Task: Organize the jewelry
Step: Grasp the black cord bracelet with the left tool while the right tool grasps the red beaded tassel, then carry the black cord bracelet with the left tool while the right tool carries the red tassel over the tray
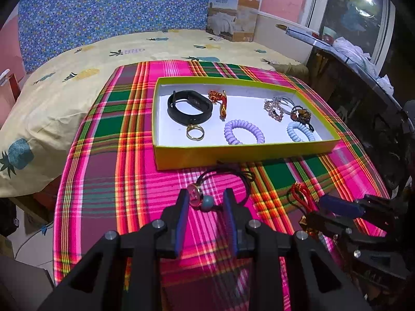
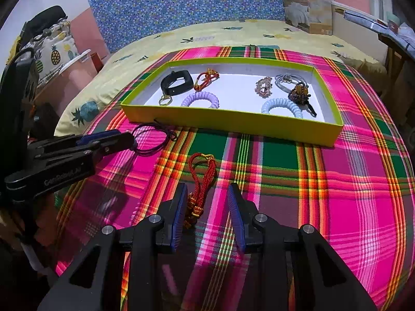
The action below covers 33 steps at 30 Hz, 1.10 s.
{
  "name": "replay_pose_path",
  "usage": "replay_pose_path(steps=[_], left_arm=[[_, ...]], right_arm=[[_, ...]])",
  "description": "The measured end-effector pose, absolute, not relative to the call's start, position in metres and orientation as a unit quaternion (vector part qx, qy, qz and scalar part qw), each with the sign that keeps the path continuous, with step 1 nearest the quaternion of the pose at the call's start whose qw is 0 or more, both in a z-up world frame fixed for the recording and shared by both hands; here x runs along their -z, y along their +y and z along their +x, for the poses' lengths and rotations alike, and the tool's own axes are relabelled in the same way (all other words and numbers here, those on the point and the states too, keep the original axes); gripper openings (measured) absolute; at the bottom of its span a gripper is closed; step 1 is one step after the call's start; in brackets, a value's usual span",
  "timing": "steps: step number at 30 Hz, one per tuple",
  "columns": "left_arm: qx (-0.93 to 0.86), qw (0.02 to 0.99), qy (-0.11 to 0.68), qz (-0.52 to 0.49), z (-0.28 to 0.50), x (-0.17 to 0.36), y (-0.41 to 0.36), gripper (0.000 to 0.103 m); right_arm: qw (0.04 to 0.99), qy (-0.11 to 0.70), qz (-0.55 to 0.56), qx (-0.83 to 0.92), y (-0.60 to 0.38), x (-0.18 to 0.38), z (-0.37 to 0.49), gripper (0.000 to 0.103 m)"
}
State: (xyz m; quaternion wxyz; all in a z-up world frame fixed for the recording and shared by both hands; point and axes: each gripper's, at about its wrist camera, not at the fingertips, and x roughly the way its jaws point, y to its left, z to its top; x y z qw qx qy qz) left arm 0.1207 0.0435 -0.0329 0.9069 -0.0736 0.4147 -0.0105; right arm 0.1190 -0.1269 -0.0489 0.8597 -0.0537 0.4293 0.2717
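A bright pink, green and orange plaid cloth [image 1: 109,181] covers the tabletop, with a bed in a yellow pineapple-print sheet [image 1: 64,83] just behind it and a blue patterned wall hanging [image 1: 116,5] beyond. A cardboard box [image 1: 234,15] stands at the far edge of the bed, near a window [image 1: 358,13].

A shallow yellow-green tray [image 1: 233,153] sits on the cloth and holds a black band, a gold ring, two coil bracelets and some beaded pieces, the last too small to make out.

The left claw [image 1: 206,200] is spread, with the bead and pink charm of a black cord necklace [image 1: 223,178] lying between its pads, untouched. The right claw [image 2: 207,199] is also spread, straddling a red knotted cord tassel [image 2: 201,181] on the cloth; its lower end is partly hidden by the left pad.
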Motion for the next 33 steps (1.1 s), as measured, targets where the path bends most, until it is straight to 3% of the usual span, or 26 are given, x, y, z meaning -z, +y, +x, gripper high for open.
replay_pose_path(steps=[9,12,19,33], left_arm=[[-0.005,0.903,0.424,-0.062,0.130,0.040,0.042,0.028],[-0.009,0.903,0.426,-0.058,0.131,0.042,0.042,0.023],[-0.009,0.903,0.425,-0.056,0.131,0.043,0.043,0.018],[0.013,0.911,0.409,-0.055,0.110,0.028,0.038,0.017]], right_arm=[[0.862,0.426,-0.068,-0.266,-0.118,0.053,0.125,0.033],[0.863,0.422,-0.077,-0.266,-0.114,0.054,0.125,0.033],[0.861,0.418,-0.090,-0.274,-0.110,0.054,0.124,0.011],[0.868,0.404,-0.070,-0.280,-0.124,0.041,0.114,0.009]])
